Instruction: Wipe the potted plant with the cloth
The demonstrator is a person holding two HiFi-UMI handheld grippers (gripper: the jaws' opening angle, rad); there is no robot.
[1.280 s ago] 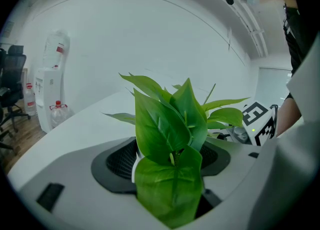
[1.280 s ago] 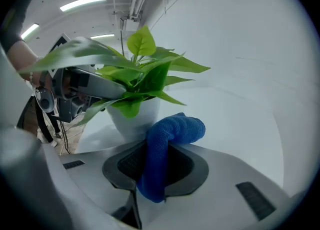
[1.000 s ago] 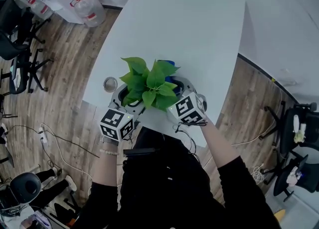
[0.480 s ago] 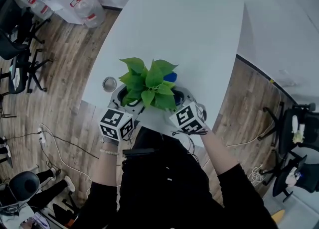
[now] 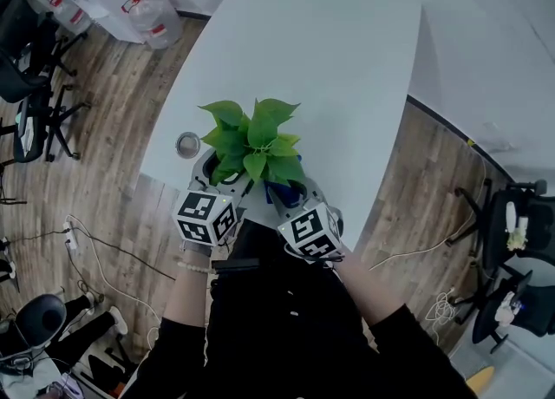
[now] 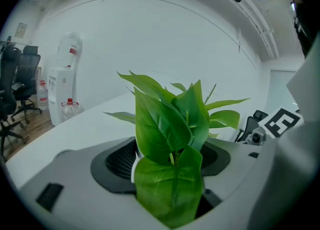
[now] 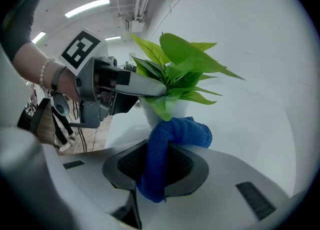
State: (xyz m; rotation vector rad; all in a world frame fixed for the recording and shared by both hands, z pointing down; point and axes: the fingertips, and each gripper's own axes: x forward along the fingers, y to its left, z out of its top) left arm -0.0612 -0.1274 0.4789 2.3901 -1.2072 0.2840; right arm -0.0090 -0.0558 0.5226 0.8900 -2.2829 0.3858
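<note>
A potted plant (image 5: 251,141) with broad green leaves stands near the front edge of the white table (image 5: 329,68). Its white pot (image 7: 164,113) shows in the right gripper view. My left gripper (image 5: 224,179) has its jaws set wide around the pot from the left; one of its fingers (image 7: 137,88) lies along the pot's rim under the leaves. In the left gripper view the leaves (image 6: 170,139) fill the gap between the jaws and hide most of the pot. My right gripper (image 5: 290,202) is shut on a folded blue cloth (image 7: 172,141), just in front of the pot's near side.
A small round metal cup (image 5: 187,145) sits on the table left of the plant. The table's near edge runs just under both grippers. On the floor stand a water bottle (image 5: 152,11) and office chairs (image 5: 35,85) at the left, another chair (image 5: 516,224) at the right.
My right gripper has carried the cloth from the plant's right side round to its near side, closer to the left gripper. The left gripper has stayed at the pot.
</note>
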